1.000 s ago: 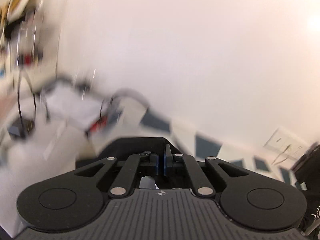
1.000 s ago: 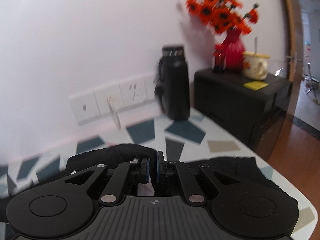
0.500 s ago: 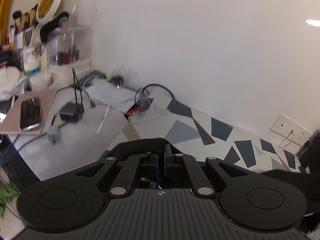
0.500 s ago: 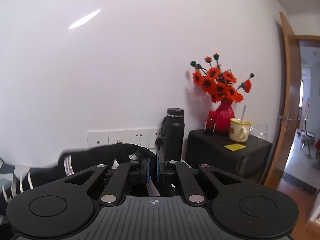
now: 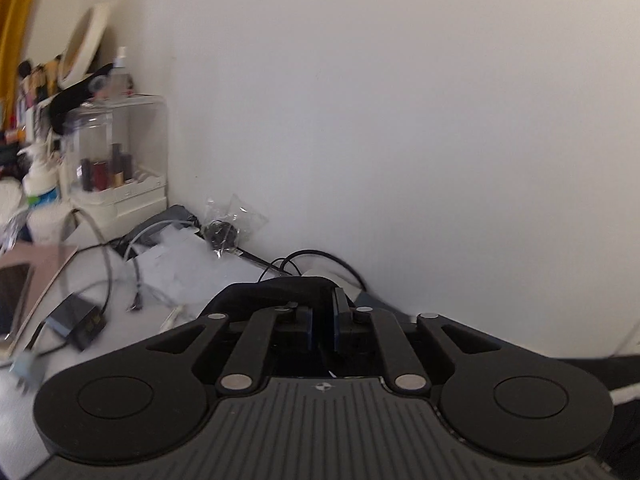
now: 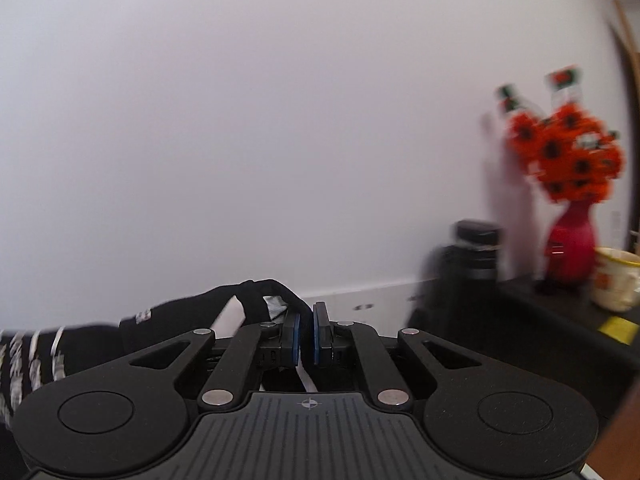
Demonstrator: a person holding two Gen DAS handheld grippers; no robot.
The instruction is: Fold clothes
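Observation:
A black garment (image 5: pixel 264 294) lies bunched over the tips of my left gripper (image 5: pixel 323 312). That gripper's jaws are opening: a narrow gap shows between the blue pads, and the cloth sits across the tips without being pinched. My right gripper (image 6: pixel 307 316) is shut on a fold of the same black garment (image 6: pixel 192 312), held up in front of the white wall. From that grip the cloth stretches away to the left, where its white-striped part (image 6: pixel 32 360) hangs blurred at the frame edge.
Left of the left gripper are a clear cosmetics case (image 5: pixel 120 152), tangled cables (image 5: pixel 100 264), a dark charger (image 5: pixel 76 322) and a plastic bag (image 5: pixel 232 228) against the wall. Right of the right gripper stand a black flask (image 6: pixel 476 256), a red vase (image 6: pixel 572 240) of orange flowers and a mug (image 6: pixel 616 280) on a black cabinet (image 6: pixel 560 320).
The left jaws, shut before, have parted a little, and that view has closed in on the wall corner. The right view has swung left, still gripping the cloth; the flowers now sit at its right edge.

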